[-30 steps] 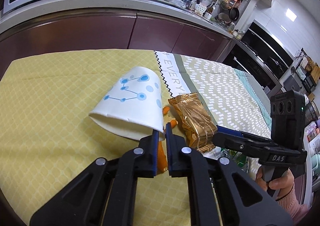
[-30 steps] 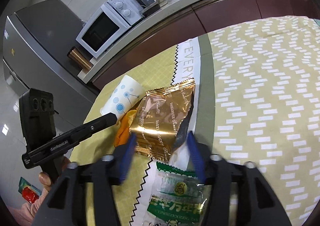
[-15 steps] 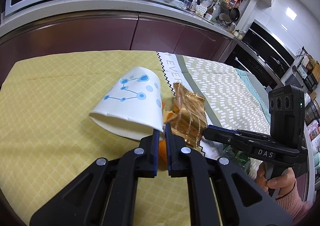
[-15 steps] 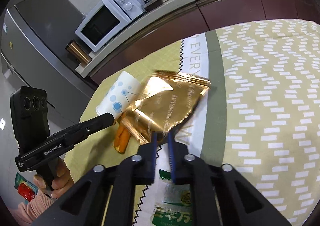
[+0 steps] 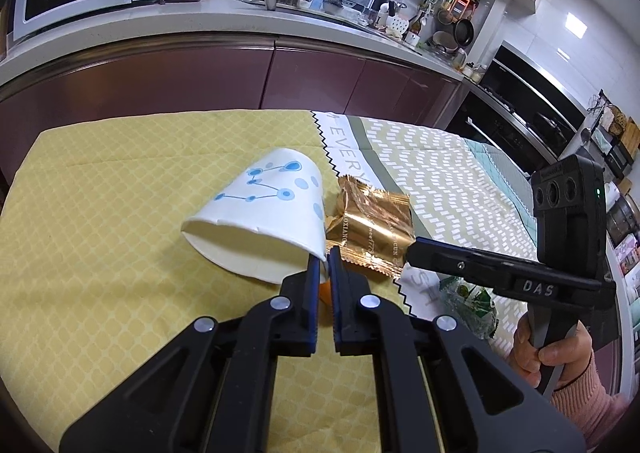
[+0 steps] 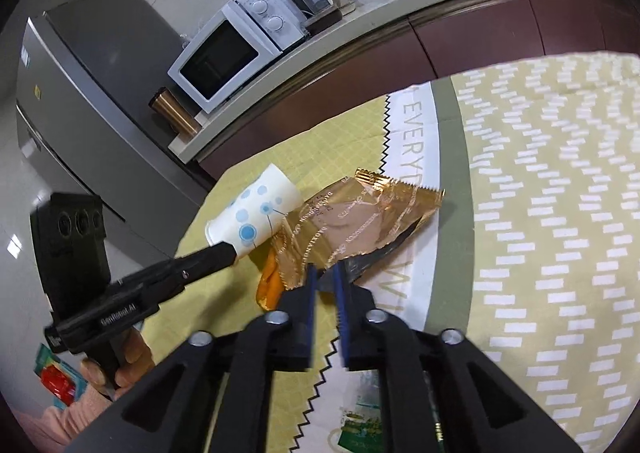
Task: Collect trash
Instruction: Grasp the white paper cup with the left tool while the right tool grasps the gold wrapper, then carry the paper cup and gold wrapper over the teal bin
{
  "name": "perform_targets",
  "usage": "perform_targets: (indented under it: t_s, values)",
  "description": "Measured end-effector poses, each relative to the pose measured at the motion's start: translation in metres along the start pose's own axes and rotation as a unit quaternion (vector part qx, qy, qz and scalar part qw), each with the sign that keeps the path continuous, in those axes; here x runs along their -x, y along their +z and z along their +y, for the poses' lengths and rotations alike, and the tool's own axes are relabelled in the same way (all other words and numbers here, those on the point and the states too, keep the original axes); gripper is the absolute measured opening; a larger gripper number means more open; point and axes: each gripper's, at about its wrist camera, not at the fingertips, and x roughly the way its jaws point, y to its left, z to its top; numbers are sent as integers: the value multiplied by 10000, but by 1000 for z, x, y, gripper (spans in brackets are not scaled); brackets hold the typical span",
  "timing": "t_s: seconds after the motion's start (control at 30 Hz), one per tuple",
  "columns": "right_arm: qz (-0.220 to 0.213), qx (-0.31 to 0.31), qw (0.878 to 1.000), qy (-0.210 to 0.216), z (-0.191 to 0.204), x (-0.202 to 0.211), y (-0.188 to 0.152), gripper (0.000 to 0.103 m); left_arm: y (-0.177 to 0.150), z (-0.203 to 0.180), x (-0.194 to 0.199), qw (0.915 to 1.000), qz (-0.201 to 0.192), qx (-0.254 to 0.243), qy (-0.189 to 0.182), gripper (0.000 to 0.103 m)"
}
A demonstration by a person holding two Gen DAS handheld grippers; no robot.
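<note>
Gripping cup: left claw (image 5: 324,253) clamped on white paper cup (image 5: 264,213) rim.
Right claw (image 6: 325,273): opening, gold wrapper (image 6: 360,225) edge between its fingers.

"EVERY" on tablecloth (image 5: 340,141); "DAS" on right hand-held gripper (image 5: 412,253).

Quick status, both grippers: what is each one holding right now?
Left gripper: shut on the paper cup rim.
Right gripper: jaws opening, gold wrapper edge between them, barely pinched.
</note>
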Motion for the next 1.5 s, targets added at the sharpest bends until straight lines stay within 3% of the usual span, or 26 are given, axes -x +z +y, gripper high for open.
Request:
perform_targets:
  t_s: [0.33,0.43,0.6,0.97,1.17,1.5]
  values:
    - [-70,-184,9996,223,1,-7,4,19,-6,-7,0,9999,32,-144,-2,5]
    - [-95,-46,9998,145,10,-10,5,6,-8,-6,1,9999,2,-146,71,6]
    - [-221,180,9996,42,20,-4,4,3,-10,-3,12,9995,-142,-166,239,5]
    - [-442,766,9961,54,52,18,-1,2,-26,15,68,9972,-446,-166,584,4]
    - [-315,982,9944,217,72,14,-11,2,-40,33,105,9961,-608,-40,637,4]
    - [-50,1389,9886,583,119,-6,-28,2,-73,57,169,9903,-840,145,1093,4]
